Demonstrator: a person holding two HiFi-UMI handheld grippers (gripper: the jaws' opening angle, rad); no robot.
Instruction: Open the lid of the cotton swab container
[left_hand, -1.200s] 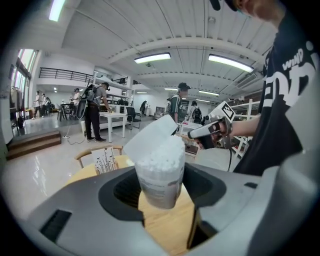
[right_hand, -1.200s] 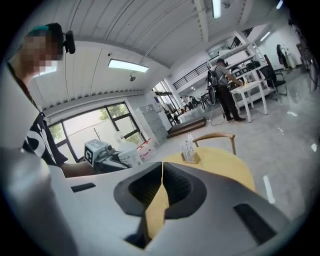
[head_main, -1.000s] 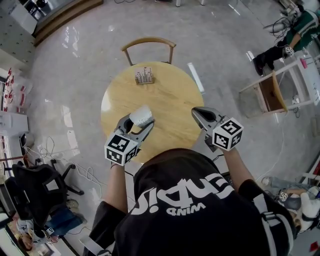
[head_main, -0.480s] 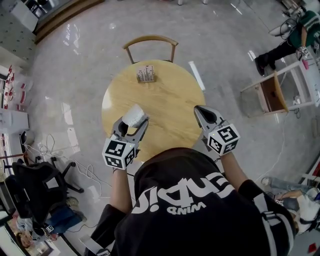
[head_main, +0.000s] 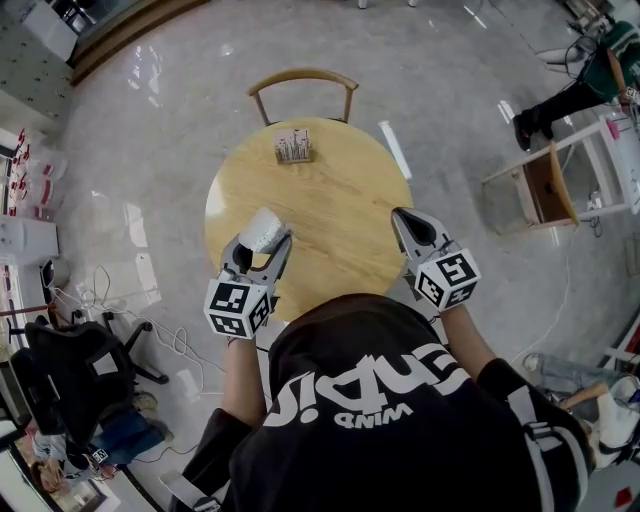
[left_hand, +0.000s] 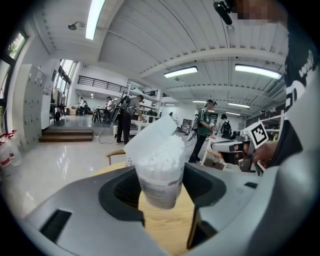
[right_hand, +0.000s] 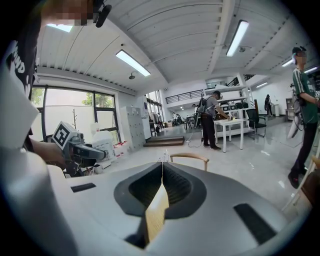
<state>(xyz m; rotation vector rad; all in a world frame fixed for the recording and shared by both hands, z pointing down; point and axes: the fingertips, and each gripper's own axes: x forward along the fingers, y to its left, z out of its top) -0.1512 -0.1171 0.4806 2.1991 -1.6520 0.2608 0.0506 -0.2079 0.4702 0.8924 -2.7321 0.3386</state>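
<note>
Swab container (left_hand: 159, 180): clear tub crammed with white swab tips (left_hand: 161, 154), lid (left_hand: 149, 134) flipped up behind, so open | clamped in left gripper (head_main: 262, 243) above near-left of round wooden table (head_main: 340, 200) | right gripper (head_main: 402, 217) pinched shut, empty, over table's right edge | small rack (head_main: 293, 147) at far edge, contents unclear

A clear, round cotton swab container (left_hand: 159, 176), packed to the brim with white swab tips, stands upright, clamped between the jaws of the left tongs (head_main: 261, 248). Its white lid (left_hand: 150, 136) is open, tilted up at the rim's left side.
</note>
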